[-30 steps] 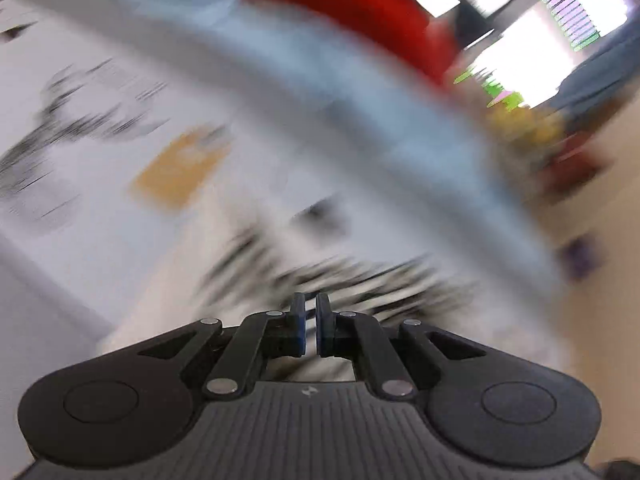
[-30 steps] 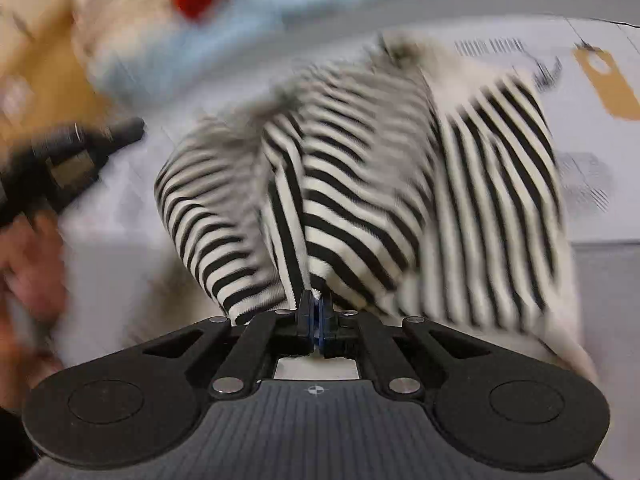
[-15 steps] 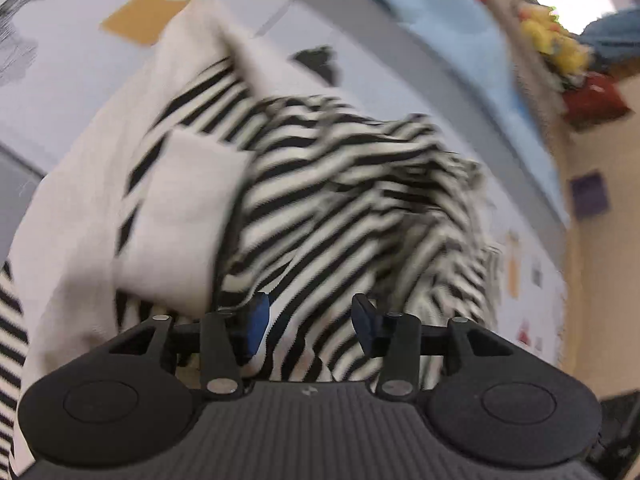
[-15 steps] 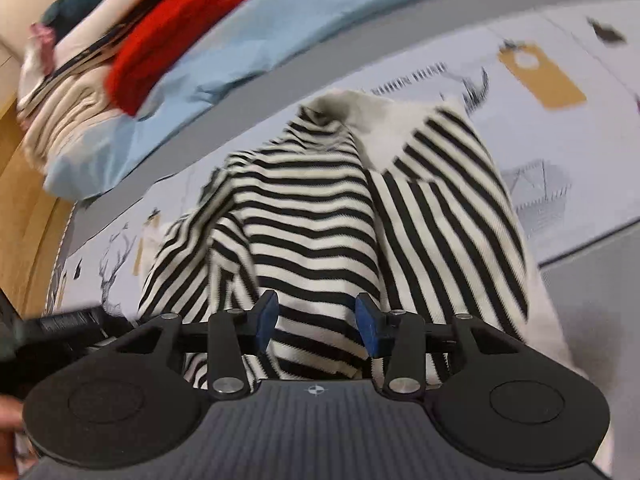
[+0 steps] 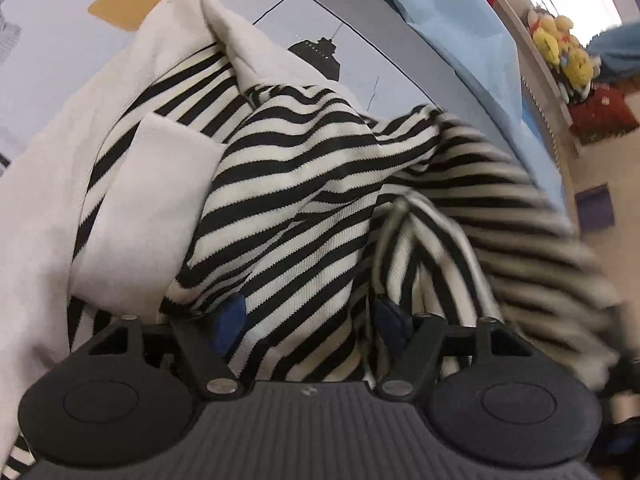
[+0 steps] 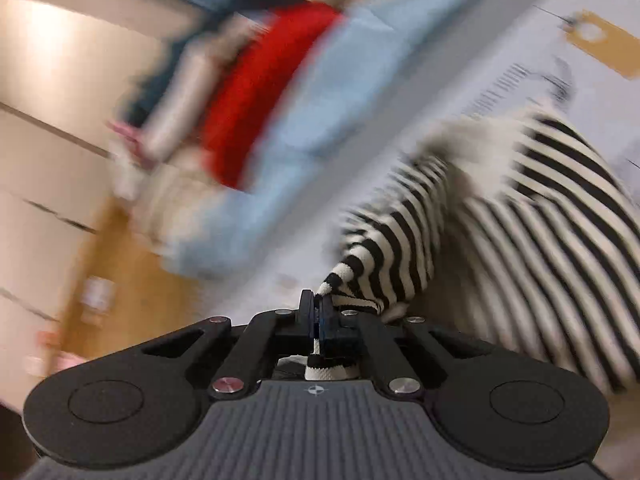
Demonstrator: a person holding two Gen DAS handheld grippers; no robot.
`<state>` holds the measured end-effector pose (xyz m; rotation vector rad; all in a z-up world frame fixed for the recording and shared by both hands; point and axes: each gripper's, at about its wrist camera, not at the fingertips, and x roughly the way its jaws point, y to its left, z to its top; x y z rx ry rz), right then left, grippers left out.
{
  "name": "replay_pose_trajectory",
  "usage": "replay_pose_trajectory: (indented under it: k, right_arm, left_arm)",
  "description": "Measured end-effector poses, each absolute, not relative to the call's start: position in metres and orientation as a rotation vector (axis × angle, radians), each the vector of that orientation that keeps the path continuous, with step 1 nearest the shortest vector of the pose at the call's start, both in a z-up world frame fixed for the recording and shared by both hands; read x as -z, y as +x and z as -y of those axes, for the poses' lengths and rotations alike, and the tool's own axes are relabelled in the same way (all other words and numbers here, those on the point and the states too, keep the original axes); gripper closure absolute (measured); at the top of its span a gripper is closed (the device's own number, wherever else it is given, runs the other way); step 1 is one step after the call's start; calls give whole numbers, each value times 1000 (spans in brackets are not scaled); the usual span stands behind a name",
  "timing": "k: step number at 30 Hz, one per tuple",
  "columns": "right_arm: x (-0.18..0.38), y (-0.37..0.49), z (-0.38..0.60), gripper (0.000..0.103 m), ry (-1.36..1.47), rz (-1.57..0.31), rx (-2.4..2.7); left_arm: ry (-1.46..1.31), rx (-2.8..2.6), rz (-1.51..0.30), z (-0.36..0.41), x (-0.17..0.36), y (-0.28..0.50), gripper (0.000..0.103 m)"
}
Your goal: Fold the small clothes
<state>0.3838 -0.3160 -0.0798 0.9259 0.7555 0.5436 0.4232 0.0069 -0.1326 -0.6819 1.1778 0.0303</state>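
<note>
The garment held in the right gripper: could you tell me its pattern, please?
Black and cream stripes on the striped top; clearest in the left wrist view.

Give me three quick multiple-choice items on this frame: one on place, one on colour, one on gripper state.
1. What lies under the striped garment?
A. printed sheet
B. bare wood
C. tiled floor

2. The garment's stripes are:
A. red and white
B. black and cream
C. blue and yellow

3. The right hand-held gripper is:
A. wide open
B. shut on nothing
C. shut on a striped edge

Answers:
1 A, the printed sheet shows around the garment.
2 B, both views show it.
3 C, striped fabric sits pinched between the closed fingers.
</note>
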Motion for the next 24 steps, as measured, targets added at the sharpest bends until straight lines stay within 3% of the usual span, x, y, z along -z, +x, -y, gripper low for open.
replay_pose_trajectory:
  k: [2, 4, 7, 10, 15, 24]
  right_arm:
    - [71, 381, 324, 102, 963, -682, -588]
    - [70, 381, 330, 102, 980, -658, -573]
    - [76, 385, 330, 102, 896, -750, -454]
    - [88, 389, 329, 102, 794, -858, -285]
    - [86, 382, 337, 102, 792, -833, -177]
    - [58, 352, 340, 102, 742, -727, -187]
  left_arm:
    - [-598, -47, -1171, -2, 130, 424, 88]
    - [-561, -33, -1151, 0, 125, 423, 100]
    - [-516, -25, -1050, 1, 106, 422, 102]
    - [-569, 27, -828, -9, 76, 413, 102]
    - [-663, 86, -526, -30, 40, 396, 102]
    - [-841, 133, -495, -69, 38, 378, 102]
